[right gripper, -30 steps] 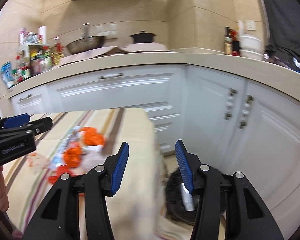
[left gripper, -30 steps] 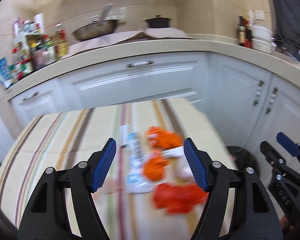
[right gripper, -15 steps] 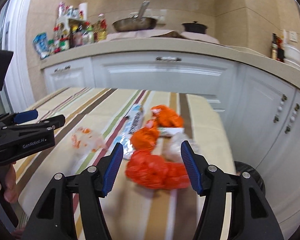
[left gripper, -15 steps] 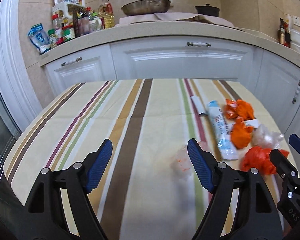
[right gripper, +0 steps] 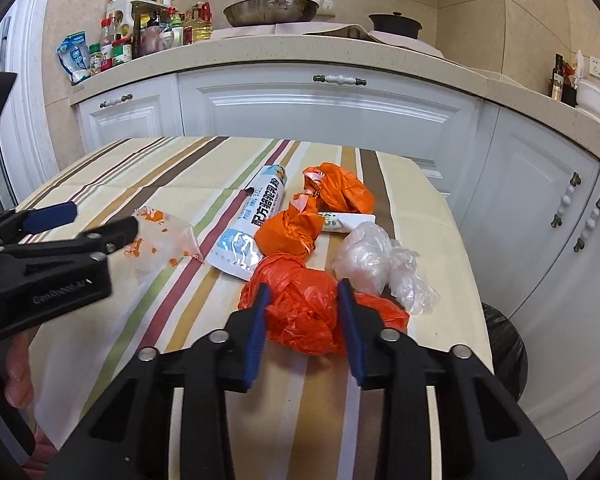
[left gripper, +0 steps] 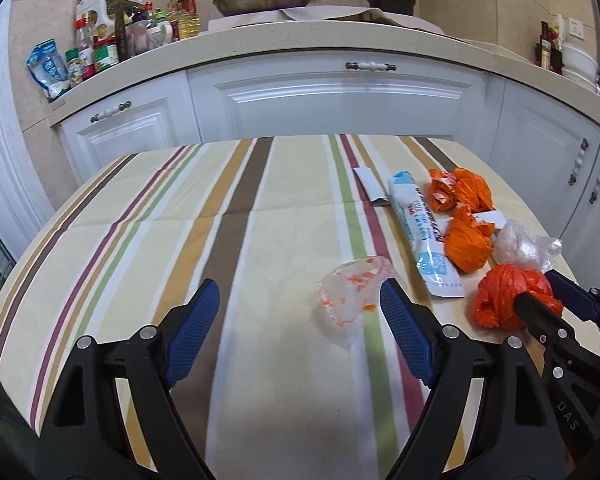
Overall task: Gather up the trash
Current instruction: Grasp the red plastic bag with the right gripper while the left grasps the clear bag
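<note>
An orange-red plastic bag lies near the right front of the striped table. My right gripper straddles it, jaws closing, and both pads squeeze the crumpled bag. My left gripper hovers low over the cloth with its jaws still opening. A clear bag flecked with orange lies just ahead of its right fingertip, untouched, and shows again as a clear bag in the right wrist view. Behind lie a blue-white packet, two orange bags and a clear plastic wad.
A black bin stands on the floor past the table's right edge. White cabinets and a counter with bottles, a pan and a pot run behind the table. A white slip lies by the packet. A hand holds the left gripper.
Both views swung from the bin side back over the table. The right gripper came down around the orange-red bag and narrowed on it. The left gripper widened and neared the clear bag.
</note>
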Demonstrator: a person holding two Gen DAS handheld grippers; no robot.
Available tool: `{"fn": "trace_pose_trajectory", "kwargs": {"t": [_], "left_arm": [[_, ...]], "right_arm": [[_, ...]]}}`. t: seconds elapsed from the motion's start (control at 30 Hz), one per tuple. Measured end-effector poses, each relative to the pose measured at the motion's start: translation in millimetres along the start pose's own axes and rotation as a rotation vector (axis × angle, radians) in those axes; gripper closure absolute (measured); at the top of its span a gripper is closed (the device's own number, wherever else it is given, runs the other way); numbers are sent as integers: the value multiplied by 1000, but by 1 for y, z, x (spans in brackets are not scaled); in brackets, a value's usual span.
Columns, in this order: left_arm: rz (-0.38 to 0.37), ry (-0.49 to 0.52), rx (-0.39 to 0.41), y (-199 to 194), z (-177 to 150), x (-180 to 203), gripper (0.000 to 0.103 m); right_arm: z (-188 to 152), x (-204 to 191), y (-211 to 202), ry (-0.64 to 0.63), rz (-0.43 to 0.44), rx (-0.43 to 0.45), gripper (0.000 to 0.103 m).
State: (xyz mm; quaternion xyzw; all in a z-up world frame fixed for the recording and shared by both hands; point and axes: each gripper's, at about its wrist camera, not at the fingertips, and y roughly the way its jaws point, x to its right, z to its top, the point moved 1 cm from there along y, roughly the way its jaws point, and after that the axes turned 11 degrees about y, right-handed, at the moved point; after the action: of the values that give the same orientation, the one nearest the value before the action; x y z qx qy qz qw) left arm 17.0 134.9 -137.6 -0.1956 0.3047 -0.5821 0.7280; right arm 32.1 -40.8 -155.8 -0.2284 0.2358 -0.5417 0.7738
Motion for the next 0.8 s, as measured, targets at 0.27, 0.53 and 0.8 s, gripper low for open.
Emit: {"fn": "trace_pose_trajectory", "kwargs": {"t": [0.27,0.53,0.8], "left_arm": [[-49,28,-26,17,3,17,36],[-100,29,-98,33,-6,22,90],[-84,17,-79,25,-8,19,100]], "right_arm": [[3,7,-13,12,26,28,77],[3,17,-21,32,36,49,77],[5,32,-27,61,26,73,77]]}}
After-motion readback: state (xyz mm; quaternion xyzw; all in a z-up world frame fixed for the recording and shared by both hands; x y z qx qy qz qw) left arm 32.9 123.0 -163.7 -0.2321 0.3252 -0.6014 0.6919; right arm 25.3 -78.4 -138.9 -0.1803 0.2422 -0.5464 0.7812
